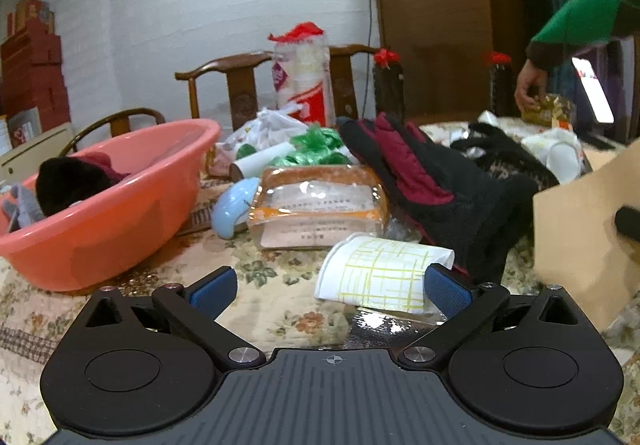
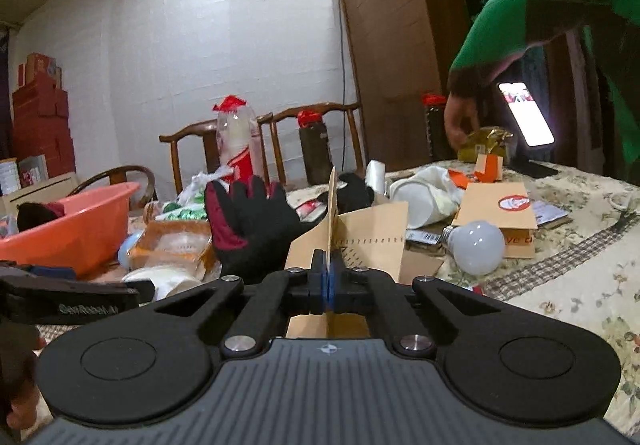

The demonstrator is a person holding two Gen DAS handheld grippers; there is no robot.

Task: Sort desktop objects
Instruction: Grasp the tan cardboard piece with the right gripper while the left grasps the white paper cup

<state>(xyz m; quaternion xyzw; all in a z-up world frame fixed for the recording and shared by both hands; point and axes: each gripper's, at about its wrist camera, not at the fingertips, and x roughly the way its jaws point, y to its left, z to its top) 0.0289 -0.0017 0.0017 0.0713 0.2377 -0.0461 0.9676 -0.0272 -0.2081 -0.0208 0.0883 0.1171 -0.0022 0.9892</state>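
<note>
Left wrist view: the left gripper (image 1: 328, 285) gapes empty above the surface (image 1: 272, 309). One crushed paper cup (image 1: 378, 273) lies just ahead, against its right-hand finger, long axis crosswise. One pink basin (image 1: 116, 197) sits ahead-left.

Right wrist view: the right gripper (image 2: 328, 281) is clamped on one cardboard sheet (image 2: 360, 237), held edge-up. One light bulb (image 2: 476, 245) lies ahead-right.

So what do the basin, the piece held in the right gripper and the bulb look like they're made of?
The basin looks like smooth pink moulded plastic: glossy rim, thin even wall. The piece in the right gripper looks like brown cardboard, matte, with a crease and a thin edge pinched between the pads. The bulb has a frosted white globe, glass or plastic I can't tell, and a shiny metal screw base.
</note>
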